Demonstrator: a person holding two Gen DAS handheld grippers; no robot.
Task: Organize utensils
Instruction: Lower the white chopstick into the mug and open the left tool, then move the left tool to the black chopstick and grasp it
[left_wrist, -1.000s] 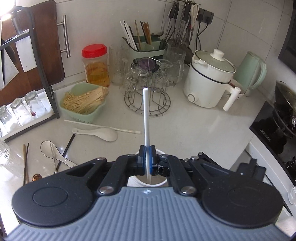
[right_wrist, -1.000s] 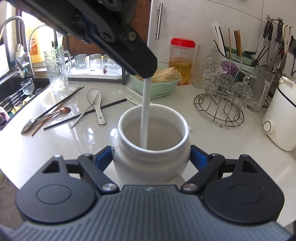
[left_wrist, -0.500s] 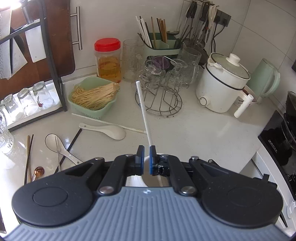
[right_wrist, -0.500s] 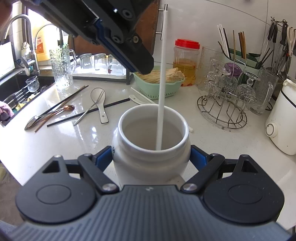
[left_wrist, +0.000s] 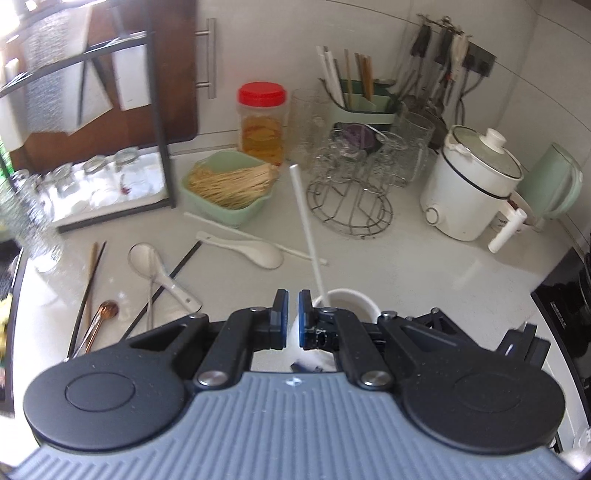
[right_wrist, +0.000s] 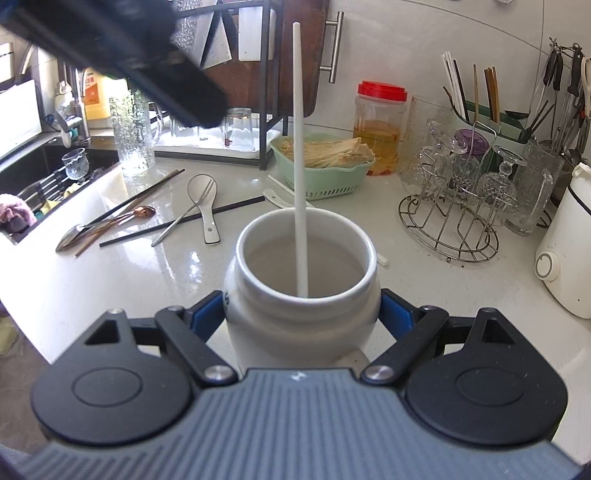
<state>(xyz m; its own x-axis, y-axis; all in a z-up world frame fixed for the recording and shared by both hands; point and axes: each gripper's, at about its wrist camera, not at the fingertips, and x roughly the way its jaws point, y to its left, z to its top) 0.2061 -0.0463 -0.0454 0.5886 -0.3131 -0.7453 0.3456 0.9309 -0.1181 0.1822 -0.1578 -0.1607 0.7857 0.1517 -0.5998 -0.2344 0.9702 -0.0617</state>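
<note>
My right gripper (right_wrist: 302, 314) is shut on a white ceramic jar (right_wrist: 303, 295) standing on the counter. A white chopstick (right_wrist: 299, 147) stands loose inside the jar, leaning on its rim. In the left wrist view the jar (left_wrist: 345, 306) and the chopstick (left_wrist: 308, 236) sit just right of my left gripper (left_wrist: 292, 308), which is slightly open and empty above the jar. Loose utensils lie on the counter to the left: two white ceramic spoons (left_wrist: 251, 251) (left_wrist: 155, 269), another white chopstick (left_wrist: 236, 234), black chopsticks (left_wrist: 166, 284), a copper spoon (left_wrist: 99, 317).
A green basket of sticks (left_wrist: 229, 184), a red-lidded jar (left_wrist: 262, 122), a wire glass rack (left_wrist: 351, 184), a green utensil holder (left_wrist: 365, 107), a white cooker (left_wrist: 472, 184) and a kettle (left_wrist: 557, 184) line the back. A sink (right_wrist: 44, 177) lies far left.
My left gripper opened and let go of the white chopstick, which now rests in the jar. The left gripper then rose and drew back to the left.
</note>
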